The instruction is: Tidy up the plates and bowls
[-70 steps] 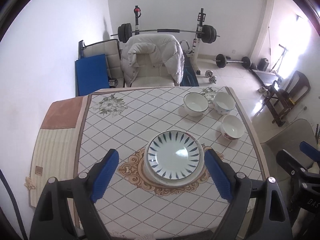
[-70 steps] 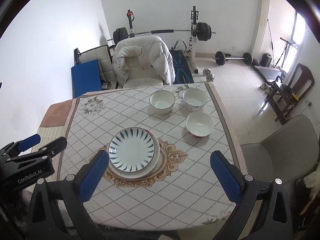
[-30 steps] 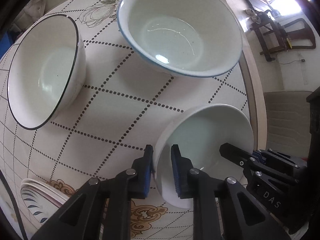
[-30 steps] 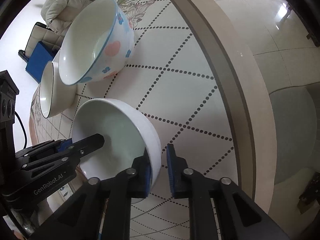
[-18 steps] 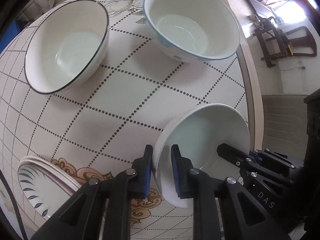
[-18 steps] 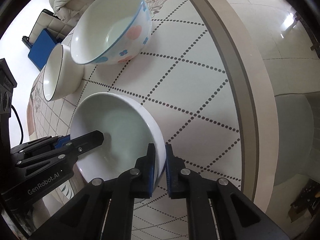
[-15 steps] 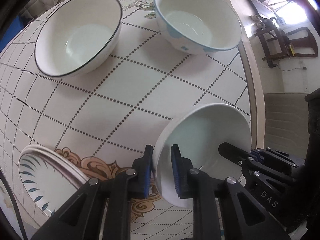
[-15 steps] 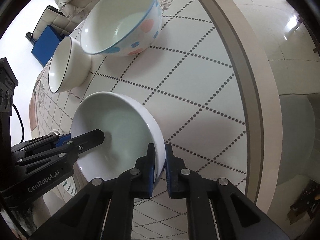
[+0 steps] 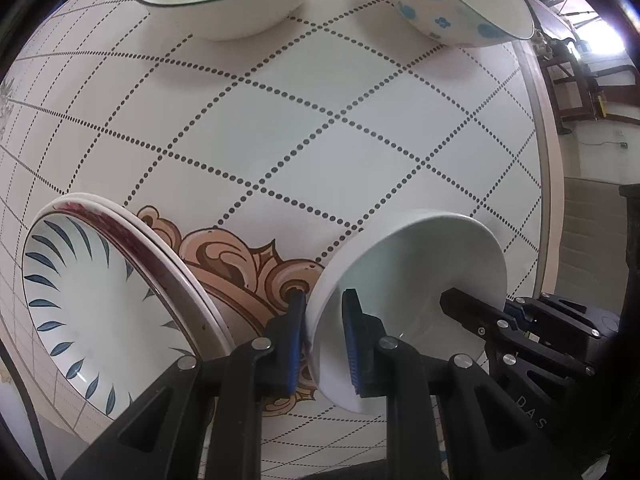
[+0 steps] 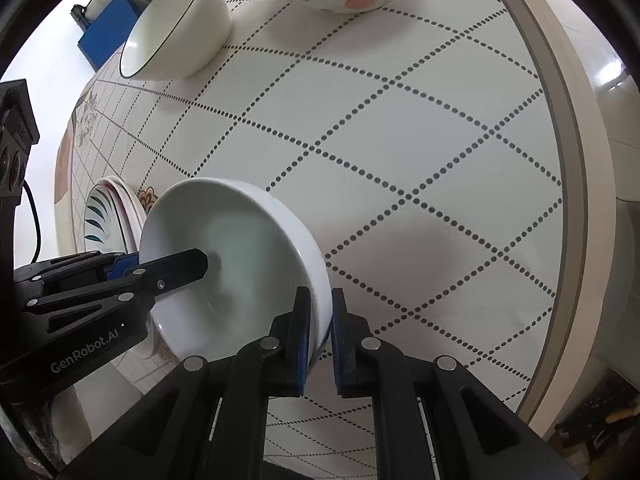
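White glazed china is what both claws are pinching right now: a plain white bowl [image 9: 408, 280], with the left gripper [image 9: 323, 336] clenched on its near-left rim and the right gripper [image 10: 318, 332] clenched on the opposite rim, one blue pad inside the wall and one outside in each case. The bowl sits low over the patterned tablecloth [image 9: 320, 140]; whether it is clear of the cloth I can't tell. It is just beside the stack of plates [image 9: 120, 300], whose top plate has blue leaf strokes round its edge.

Further back stand a black-rimmed white bowl [image 9: 224, 4] and a bowl with blue and pink spots [image 9: 460, 4], well apart from the one being carried.

My read is that this bowl is on its way to join another piece, though which one isn't clear from here. Doing it well means keeping both hands moving together so the rim isn't twisted between two grips. Keep the bowl level. Keep it clear of the plates' rim, because glazed china slips in narrow pads. Let go only once it is seated.

Writing: the left tool's black body reads "GenRobot.AI" [image 10: 84, 354] in the right camera, and the right tool shows the letters "DAS" [image 9: 530, 416], the rest cut off.
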Demonstrator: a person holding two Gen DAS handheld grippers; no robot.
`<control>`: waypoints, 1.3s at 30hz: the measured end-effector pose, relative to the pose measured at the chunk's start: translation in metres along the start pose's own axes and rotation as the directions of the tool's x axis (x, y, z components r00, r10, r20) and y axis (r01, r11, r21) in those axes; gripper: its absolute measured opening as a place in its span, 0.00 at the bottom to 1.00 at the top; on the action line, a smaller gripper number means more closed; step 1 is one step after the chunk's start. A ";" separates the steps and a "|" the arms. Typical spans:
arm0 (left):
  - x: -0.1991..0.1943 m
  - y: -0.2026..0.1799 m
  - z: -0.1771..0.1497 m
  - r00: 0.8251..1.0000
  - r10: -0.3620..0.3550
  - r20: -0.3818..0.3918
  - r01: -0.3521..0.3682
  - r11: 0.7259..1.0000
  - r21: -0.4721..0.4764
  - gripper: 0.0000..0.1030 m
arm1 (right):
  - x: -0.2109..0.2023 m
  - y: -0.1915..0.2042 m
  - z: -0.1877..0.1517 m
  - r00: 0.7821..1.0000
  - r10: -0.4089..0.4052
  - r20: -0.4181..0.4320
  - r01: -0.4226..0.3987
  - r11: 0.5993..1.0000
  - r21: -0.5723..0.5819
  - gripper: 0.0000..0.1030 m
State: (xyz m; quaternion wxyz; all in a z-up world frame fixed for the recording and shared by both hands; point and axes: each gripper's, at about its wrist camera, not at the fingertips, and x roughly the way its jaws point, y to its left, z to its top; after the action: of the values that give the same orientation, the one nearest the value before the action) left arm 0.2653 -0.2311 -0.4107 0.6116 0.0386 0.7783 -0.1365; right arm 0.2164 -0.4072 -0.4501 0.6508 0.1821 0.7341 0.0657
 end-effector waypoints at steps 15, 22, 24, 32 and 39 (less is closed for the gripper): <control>-0.021 0.001 0.008 0.999 -0.053 -0.005 0.053 0.998 -0.037 0.17 | 0.001 -0.006 0.007 0.998 0.047 -0.044 -0.045 0.998 0.048 0.13; -0.070 0.029 0.019 0.992 -0.100 0.073 0.104 0.993 -0.060 0.22 | -0.060 -0.011 0.030 0.990 0.106 0.095 -0.116 0.986 0.116 0.53; -0.080 0.045 0.038 0.990 -0.102 0.098 0.110 0.991 -0.082 0.22 | -0.074 -0.002 0.045 0.979 0.154 0.134 -0.170 0.978 0.117 0.54; -0.103 0.100 0.132 0.978 -0.084 0.189 0.115 0.981 -0.157 0.22 | -0.068 0.046 0.118 0.931 0.286 0.226 -0.328 0.928 0.177 0.54; -0.080 0.108 0.189 0.991 -0.046 0.127 0.062 0.991 -0.121 0.22 | -0.025 0.063 0.158 0.940 0.287 0.186 -0.328 0.908 0.259 0.54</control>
State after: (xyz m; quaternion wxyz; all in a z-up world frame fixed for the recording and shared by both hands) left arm 0.4881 -0.1684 -0.3923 0.6561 -0.0292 0.7466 -0.1063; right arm 0.3847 -0.3799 -0.4290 0.6501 0.3921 0.6492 0.0476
